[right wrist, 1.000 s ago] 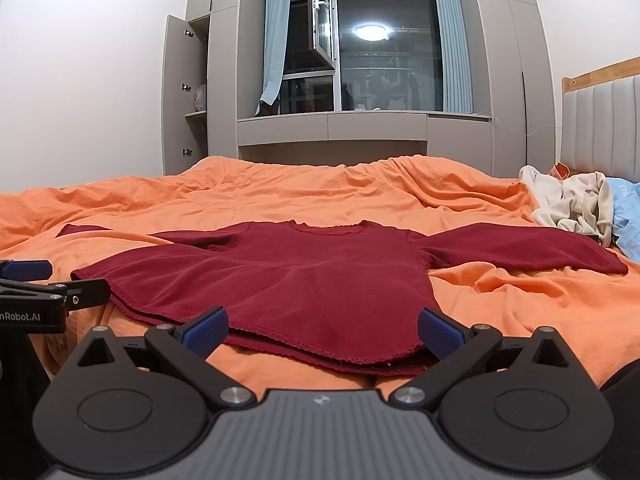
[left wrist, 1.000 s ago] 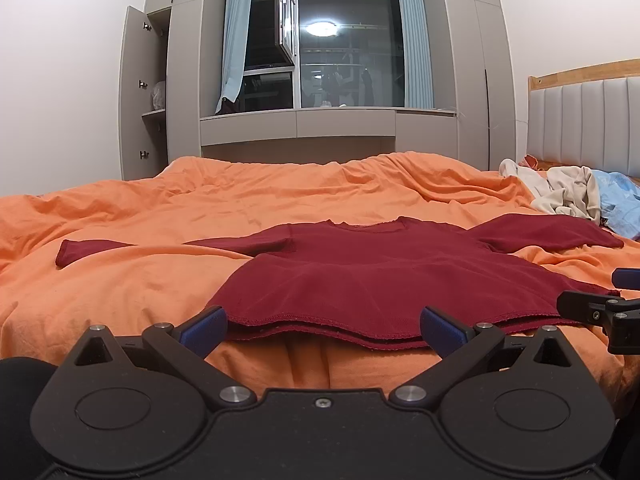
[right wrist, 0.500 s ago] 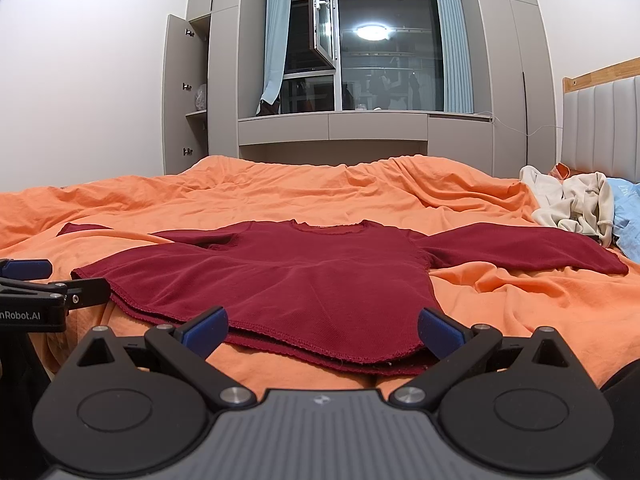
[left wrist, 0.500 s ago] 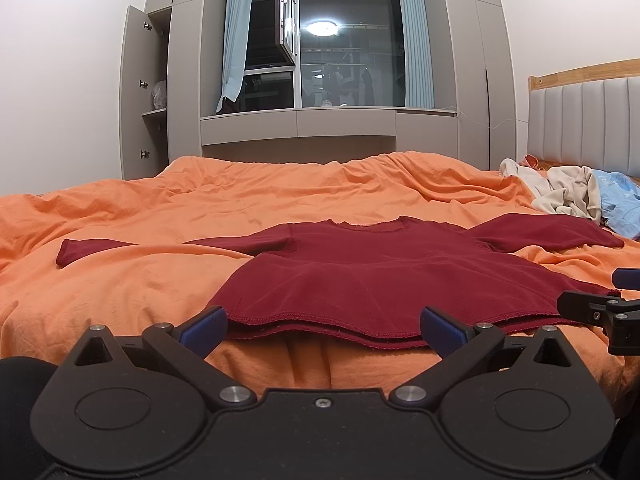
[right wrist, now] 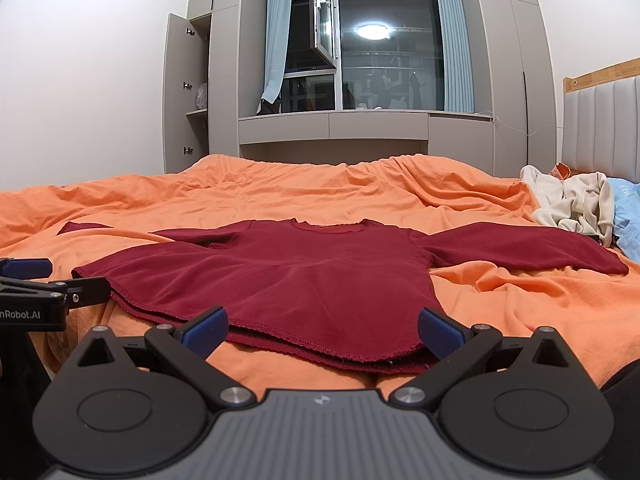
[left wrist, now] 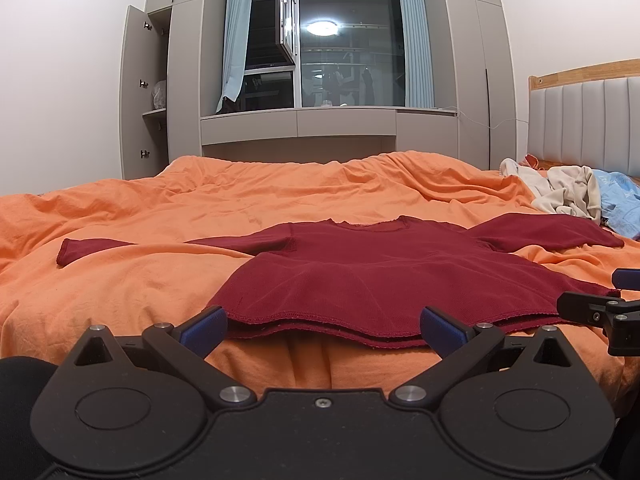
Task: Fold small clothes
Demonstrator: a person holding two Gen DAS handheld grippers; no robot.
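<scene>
One orange duvet (left wrist: 168, 280) covers the whole bed, and spread flat across its near middle lies a dark red long-sleeved top (left wrist: 380, 276), hem toward the near edge, sleeves stretched out to either side. Toward the headboard corner sits a heap of cream and blue clothes (right wrist: 576, 204), well apart from the work. Both tools hover just short of the hem, the left gripper (left wrist: 324, 328) and right gripper (right wrist: 322, 326) each with fingers spread wide and empty. Folding well likely means pinching both hem layers together near the corners before lifting.
</scene>
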